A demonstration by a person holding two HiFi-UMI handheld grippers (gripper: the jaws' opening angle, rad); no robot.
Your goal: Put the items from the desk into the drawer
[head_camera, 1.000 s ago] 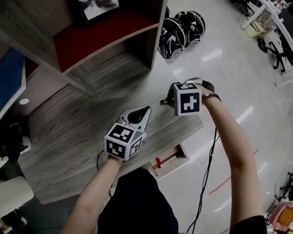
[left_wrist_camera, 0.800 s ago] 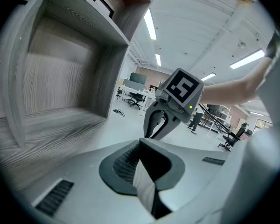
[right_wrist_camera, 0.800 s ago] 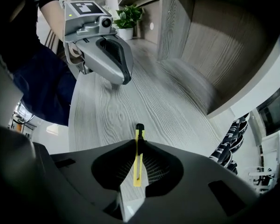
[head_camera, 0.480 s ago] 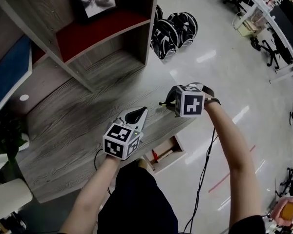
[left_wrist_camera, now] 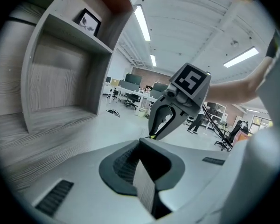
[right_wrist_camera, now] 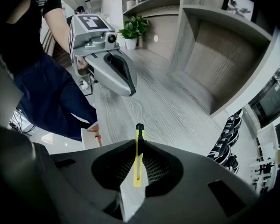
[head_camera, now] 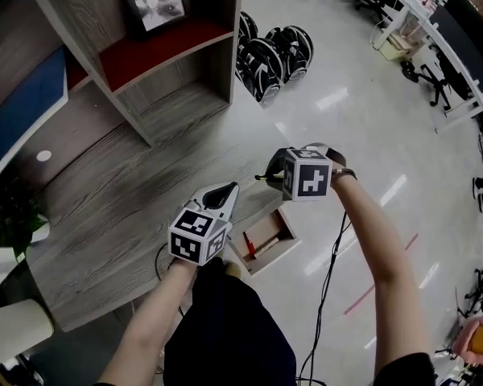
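A yellow utility knife [right_wrist_camera: 138, 158] with a black tip stands edge-up between the jaws of my right gripper [right_wrist_camera: 139, 141], which is shut on it. In the head view that right gripper [head_camera: 270, 174] hovers past the desk's front corner, above the open drawer [head_camera: 283, 233]. A red-handled tool [head_camera: 249, 244] lies inside the drawer. My left gripper [head_camera: 224, 193] is over the grey wood desk [head_camera: 113, 207] near its front edge, its jaws closed with nothing between them. The left gripper view shows the right gripper [left_wrist_camera: 170, 116] just ahead.
A wooden shelf unit [head_camera: 185, 95] with a framed picture [head_camera: 151, 2] stands on the back of the desk. A potted plant [head_camera: 12, 215] is at the desk's left end. Black-and-white round objects [head_camera: 266, 55] lie on the floor beyond. A cable hangs from my right arm.
The head view has pulled back and more of the open drawer shows below the desk edge. Both grippers keep their grip states and sit slightly lower left in view.
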